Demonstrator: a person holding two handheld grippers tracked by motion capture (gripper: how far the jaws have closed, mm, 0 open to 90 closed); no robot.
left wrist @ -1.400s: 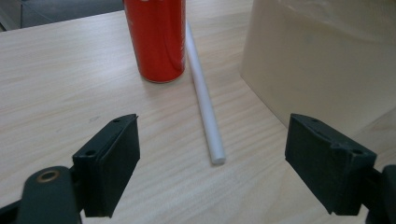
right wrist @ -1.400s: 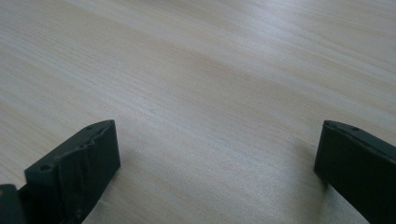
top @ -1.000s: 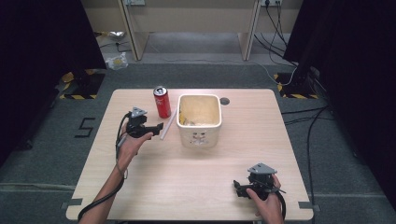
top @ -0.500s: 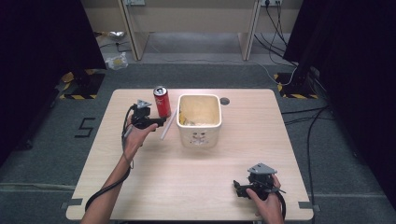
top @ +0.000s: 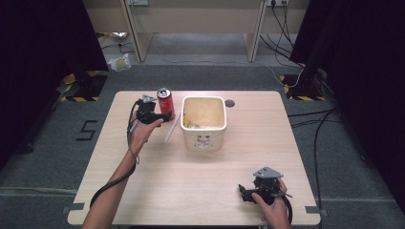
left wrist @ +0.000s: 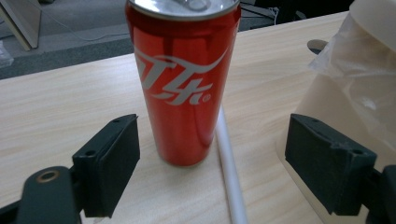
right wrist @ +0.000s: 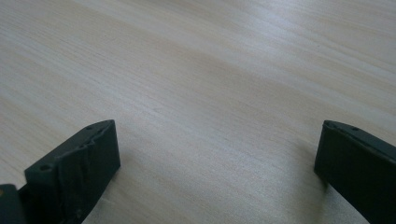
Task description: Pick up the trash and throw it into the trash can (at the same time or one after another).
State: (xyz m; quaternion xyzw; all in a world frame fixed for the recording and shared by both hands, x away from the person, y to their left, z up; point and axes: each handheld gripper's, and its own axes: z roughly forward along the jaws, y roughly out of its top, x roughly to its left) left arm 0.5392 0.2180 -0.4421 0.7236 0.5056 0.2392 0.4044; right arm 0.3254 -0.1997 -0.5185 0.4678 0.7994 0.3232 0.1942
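Observation:
A red soda can [top: 165, 101] [left wrist: 183, 74] stands upright on the wooden table [top: 200, 191], left of a cream bin [top: 204, 123] lined with a plastic bag [left wrist: 359, 88]. A white straw [top: 172, 129] [left wrist: 230, 168] lies on the table between can and bin. My left gripper [top: 162, 116] [left wrist: 224, 172] is open just short of the can, its jaws wide apart, one on each side of the can's base and the straw. My right gripper [top: 242, 192] [right wrist: 215, 172] rests open near the table's front right corner, with bare wood between its jaws.
A round cable hole [top: 230, 103] sits in the table behind the bin. Beyond the table are a desk's legs [top: 138, 33], cables on the grey floor [top: 286, 71] and yellow-black striped bases [top: 76, 81].
My left gripper has moved forward and to the right, up to the red can. The right gripper has stayed in place.

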